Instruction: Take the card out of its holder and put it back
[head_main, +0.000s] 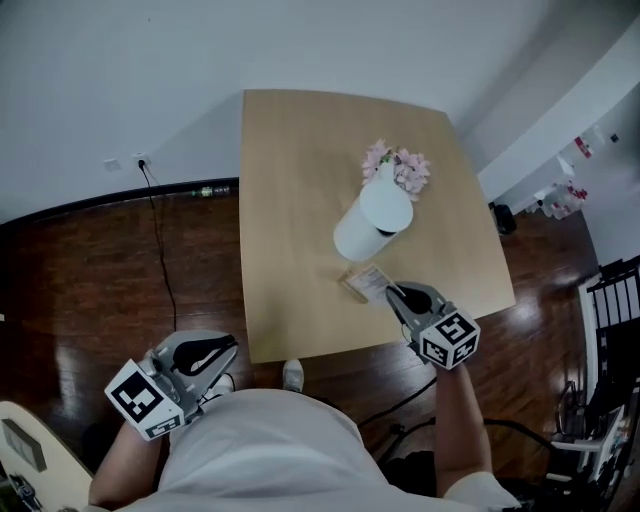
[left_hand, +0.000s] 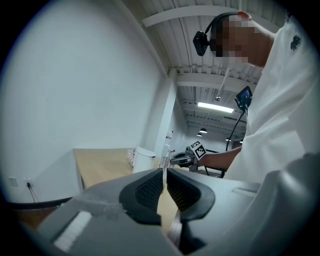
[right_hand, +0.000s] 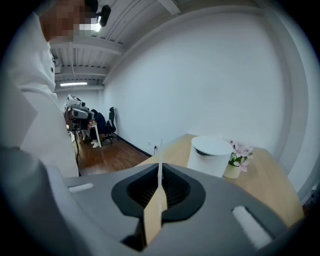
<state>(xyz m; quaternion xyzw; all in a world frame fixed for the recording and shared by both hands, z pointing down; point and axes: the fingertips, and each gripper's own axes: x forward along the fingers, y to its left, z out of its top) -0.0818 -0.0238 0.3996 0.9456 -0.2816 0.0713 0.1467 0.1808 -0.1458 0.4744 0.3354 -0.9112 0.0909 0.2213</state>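
Notably, left gripper (head_main: 228, 347) and right gripper (head_main: 392, 290) jaws are closed, so the right risks toppling card (head_main: 372, 280) and holder (head_main: 352, 286) at the front edge of the table (head_main: 290, 200).

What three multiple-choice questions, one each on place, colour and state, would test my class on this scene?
1. Where does the white container stand?
A on the table, beside the flowers
B on a shelf
C in a sink

2. What colour are the flowers?
A yellow
B pink
C blue

3. How do the right gripper's jaws stand?
A wide apart
B closed round the container
C together

Answers:
1 A: the head view shows it on the tabletop next to the flowers.
2 B: pink petals show in the head view and the right gripper view.
3 C: the right gripper view shows the pads meeting.
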